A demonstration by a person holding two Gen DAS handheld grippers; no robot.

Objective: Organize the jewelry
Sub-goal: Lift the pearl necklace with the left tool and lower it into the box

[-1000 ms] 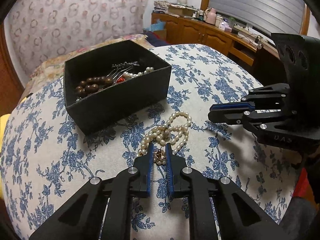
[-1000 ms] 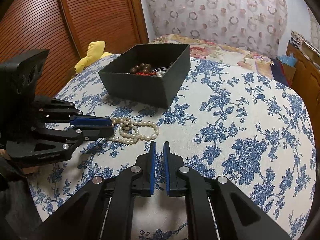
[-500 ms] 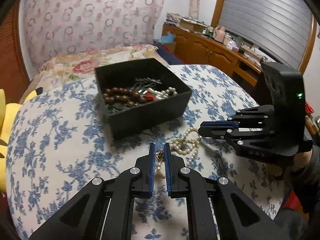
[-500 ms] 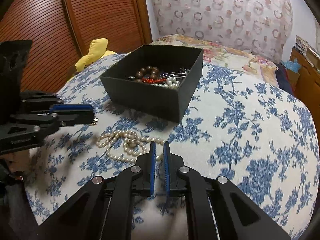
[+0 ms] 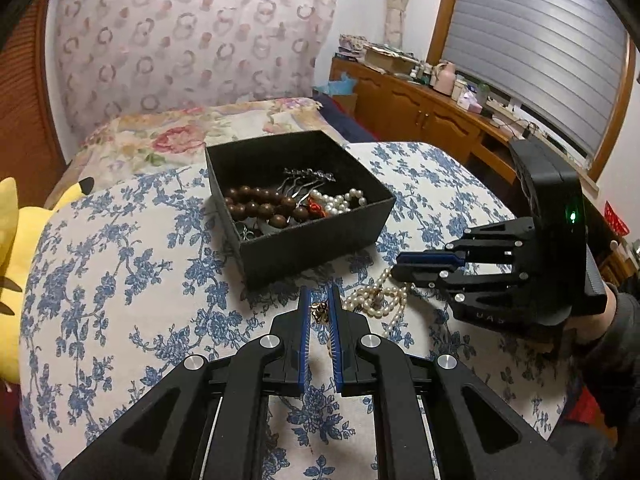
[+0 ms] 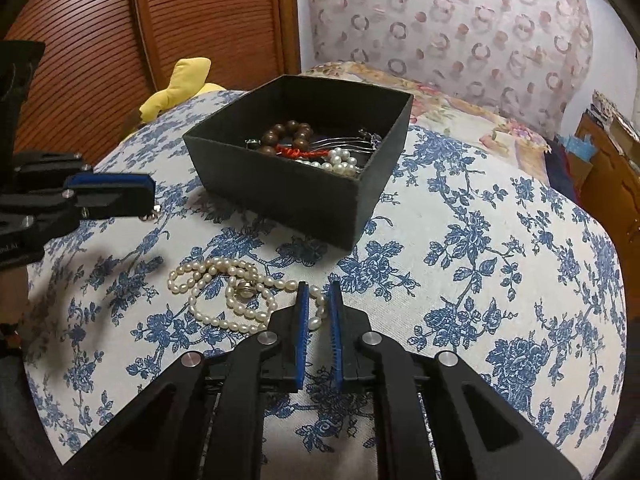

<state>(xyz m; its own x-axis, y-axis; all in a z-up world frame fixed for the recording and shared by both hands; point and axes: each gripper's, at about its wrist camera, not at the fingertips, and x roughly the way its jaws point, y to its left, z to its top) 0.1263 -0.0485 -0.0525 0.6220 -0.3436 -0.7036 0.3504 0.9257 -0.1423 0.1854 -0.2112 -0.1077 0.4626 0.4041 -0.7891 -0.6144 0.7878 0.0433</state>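
Observation:
A black open box [image 5: 320, 240] [image 6: 288, 196] on the floral cloth holds brown beads [image 5: 256, 204], white pearls, a red cord and silver hairpins. My left gripper [image 5: 319, 308] is shut on a small gold-brown jewelry piece [image 5: 320, 312], lifted above the cloth in front of the box. It also shows in the right wrist view [image 6: 120, 196], with the piece hanging at its tip [image 6: 154, 212]. A pearl necklace [image 6: 224, 292] [image 5: 380, 300] lies on the cloth. My right gripper [image 6: 319, 304] is nearly shut and empty, right at the necklace's near end.
A yellow plush toy [image 5: 16, 248] lies at the left edge of the cushion. A floral bed [image 5: 192, 136] is behind the box. A wooden cabinet [image 5: 432, 108] with clutter stands at the back right. A wooden louvred door [image 6: 140, 40] is on the left.
My left gripper has lifted the small gold-brown piece off the pearl necklace and drawn back toward the left. The right gripper has shifted closer to the necklace.

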